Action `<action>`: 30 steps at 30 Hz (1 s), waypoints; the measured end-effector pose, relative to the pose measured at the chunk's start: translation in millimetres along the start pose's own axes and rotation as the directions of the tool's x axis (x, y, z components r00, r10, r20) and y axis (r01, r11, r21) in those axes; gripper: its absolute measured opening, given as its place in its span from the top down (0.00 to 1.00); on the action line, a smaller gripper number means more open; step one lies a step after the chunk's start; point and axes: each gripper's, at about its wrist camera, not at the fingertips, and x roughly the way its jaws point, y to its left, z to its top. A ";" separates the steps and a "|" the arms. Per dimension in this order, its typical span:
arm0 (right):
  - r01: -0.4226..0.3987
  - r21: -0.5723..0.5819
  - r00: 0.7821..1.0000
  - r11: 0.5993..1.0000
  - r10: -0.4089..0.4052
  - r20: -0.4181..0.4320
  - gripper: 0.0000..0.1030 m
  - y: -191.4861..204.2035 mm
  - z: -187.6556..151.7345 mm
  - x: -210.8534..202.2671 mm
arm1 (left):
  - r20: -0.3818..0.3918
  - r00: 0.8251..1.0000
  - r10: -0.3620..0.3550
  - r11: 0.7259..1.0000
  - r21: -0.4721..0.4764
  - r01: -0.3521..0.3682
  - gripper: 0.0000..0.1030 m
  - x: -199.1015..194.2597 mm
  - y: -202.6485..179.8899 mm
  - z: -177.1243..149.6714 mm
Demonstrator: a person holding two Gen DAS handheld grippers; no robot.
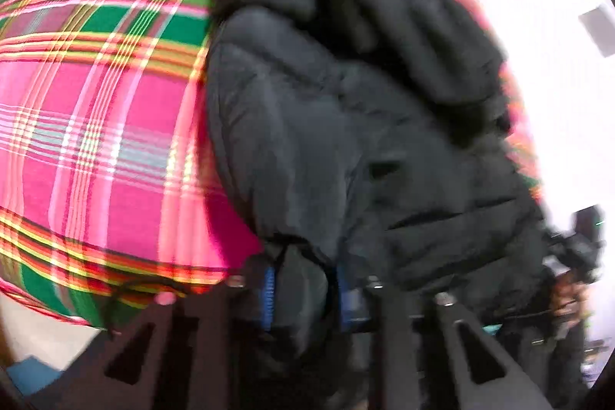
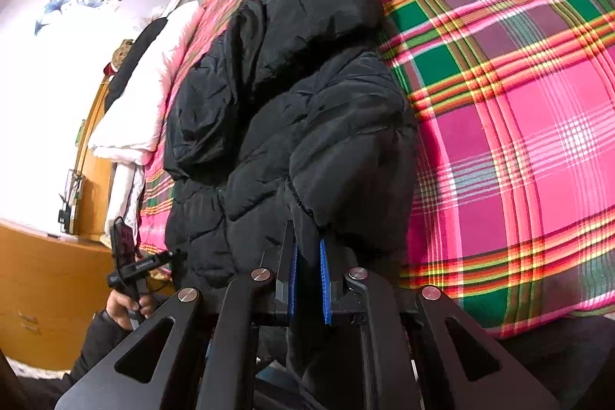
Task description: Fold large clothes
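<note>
Jacket: black, puffy, quilted, lying bunched on the bed, which carries a pink, green and yellow plaid cover. Hood end points away toward the far side; the hem end hangs at the near edge of the bed, toward both tools.

Left tool: blue pads on either side of a fold of the jacket's near edge. Fabric fills the gap and the pads appear to press on it, so I read it as clamped on the jacket. View is motion-blurred; exactly how deep the bite goes I cannot tell.

Right tool: jaws drawn almost together, with a thin dark flap of jacket hem pinched between the blue pads. Grasping the jacket.

Person's hand, seen low left in the right wrist view, holds the handle of the left tool.

Risks, judged from this state:
- Left bite may be shallow or on the shell layer only. Slick padded fabric could slide out once the jacket's weight comes on.
- The two grips sit close together along the hem. Lifting from there would let the bulk sag and roll, giving a lopsided fold.
- Jacket lies near the bed's edge. A pull toward the person could drag it off onto the floor.
- The plaid cover could be caught and pulled up with the jacket.
- Trapped air in the quilting may spring any fold back open.
</note>
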 end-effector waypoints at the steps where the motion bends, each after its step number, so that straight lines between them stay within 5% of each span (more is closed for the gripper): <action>1: -0.008 -0.001 1.000 1.000 0.008 0.002 0.91 1.0 1.1 -1.6 | 0.027 0.998 -0.050 0.999 0.009 0.050 0.85 -8.6 -3.9 0.1; 3: -0.034 0.000 0.999 0.999 0.034 0.014 0.91 3.5 5.0 -7.3 | 0.083 0.986 -0.148 0.989 0.035 0.145 0.87 -24.9 -10.3 2.8; 7: -0.097 0.025 0.994 0.995 0.095 0.062 0.91 8.9 18.3 -16.7 | 0.198 0.927 -0.319 0.948 0.049 0.316 0.87 -56.5 -20.9 21.7; 16: -0.234 0.056 0.947 0.971 0.215 0.238 0.91 40.7 112.7 -29.5 | 0.322 0.839 -0.439 0.887 0.005 0.462 0.87 -72.9 -16.3 106.1; 18: -0.227 0.081 0.948 0.971 0.201 0.245 0.91 45.1 141.8 -18.6 | 0.336 0.832 -0.441 0.877 -0.039 0.480 0.87 -68.4 -13.3 135.4; 21: -0.198 0.144 0.956 0.970 0.159 0.247 0.91 41.9 186.1 3.6 | 0.339 0.844 -0.416 0.868 -0.130 0.480 0.86 -51.3 -0.2 162.7; 25: -0.133 0.242 0.971 0.961 0.079 0.224 0.91 25.6 232.9 41.0 | 0.330 0.857 -0.395 0.823 -0.288 0.490 0.83 -18.6 31.2 197.8; 30: -0.070 0.394 0.987 0.917 0.006 0.162 0.90 -11.2 259.8 95.9 | 0.373 0.822 -0.429 0.778 -0.309 0.547 0.71 -9.5 46.1 203.9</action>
